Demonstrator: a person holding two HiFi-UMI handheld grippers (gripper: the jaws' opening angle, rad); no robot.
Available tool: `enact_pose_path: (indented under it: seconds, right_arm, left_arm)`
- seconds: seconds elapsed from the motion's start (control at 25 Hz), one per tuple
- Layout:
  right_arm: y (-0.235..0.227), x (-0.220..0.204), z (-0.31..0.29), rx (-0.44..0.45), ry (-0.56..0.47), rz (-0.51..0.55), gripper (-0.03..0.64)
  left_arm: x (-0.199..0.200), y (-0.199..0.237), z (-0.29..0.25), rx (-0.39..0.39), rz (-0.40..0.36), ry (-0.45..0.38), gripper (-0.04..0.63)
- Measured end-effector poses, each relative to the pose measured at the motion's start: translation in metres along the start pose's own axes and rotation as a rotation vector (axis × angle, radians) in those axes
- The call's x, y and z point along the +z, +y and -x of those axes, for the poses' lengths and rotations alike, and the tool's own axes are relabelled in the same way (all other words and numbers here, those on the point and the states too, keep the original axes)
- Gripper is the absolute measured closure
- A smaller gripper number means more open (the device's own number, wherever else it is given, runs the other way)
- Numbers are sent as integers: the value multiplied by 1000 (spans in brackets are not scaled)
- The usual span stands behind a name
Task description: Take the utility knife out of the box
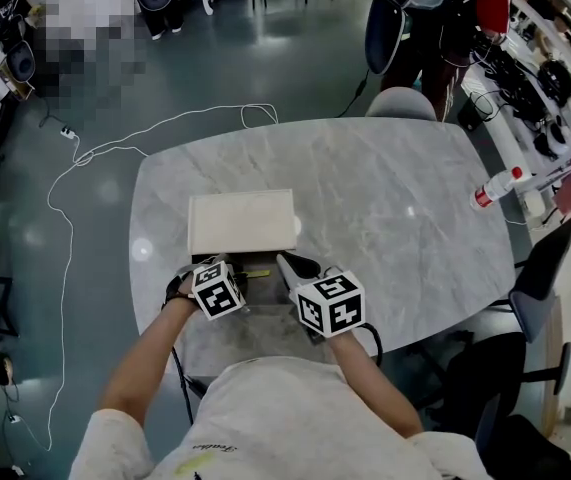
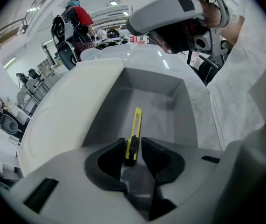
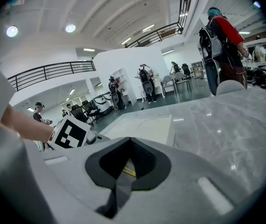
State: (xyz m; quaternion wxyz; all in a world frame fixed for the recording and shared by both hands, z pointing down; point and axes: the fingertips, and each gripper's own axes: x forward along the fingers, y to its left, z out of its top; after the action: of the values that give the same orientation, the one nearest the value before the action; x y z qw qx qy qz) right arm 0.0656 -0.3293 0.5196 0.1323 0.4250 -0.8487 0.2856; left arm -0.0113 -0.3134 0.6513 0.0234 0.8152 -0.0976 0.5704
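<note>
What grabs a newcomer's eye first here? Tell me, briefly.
The yellow knife, clamped in the left gripper at the open grey box. Next, the flat white lid lying on the marble table just beyond the box.

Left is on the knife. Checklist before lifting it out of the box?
1. Left gripper shut on utility knife: ok.
2. Grip placement: not ok, the jaws pinch only the knife's near end, so it may tilt.
3. Knife out of the box: not ok, its far end lies over the box floor.
4. Lid open, off the lift path: ok.
5. Right gripper jaws together, holding nothing: ok.
6. Right gripper clear of the left's path: cannot tell, they sit close together.
</note>
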Motion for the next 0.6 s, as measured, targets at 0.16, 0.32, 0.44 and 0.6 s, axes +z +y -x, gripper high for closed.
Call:
enact_pose_path:
  seconds: [0.16,0.32,0.44,0.6]
  right_arm:
    - [3,0,2,-1,-2,1,612]
    - [6,0,5,1,-13,5,612]
    - [13,0,7,8,-21,10,612]
    - [17,1,13,6,-33,13,612]
  left_arm:
    - [2,-6,2,-28,14,-2,520]
    - [2,-8,1,-15,32,-5,532]
    - [3,-11,4,1,39,-11,534]
    - [1,-11,9,33,69,-19,534]
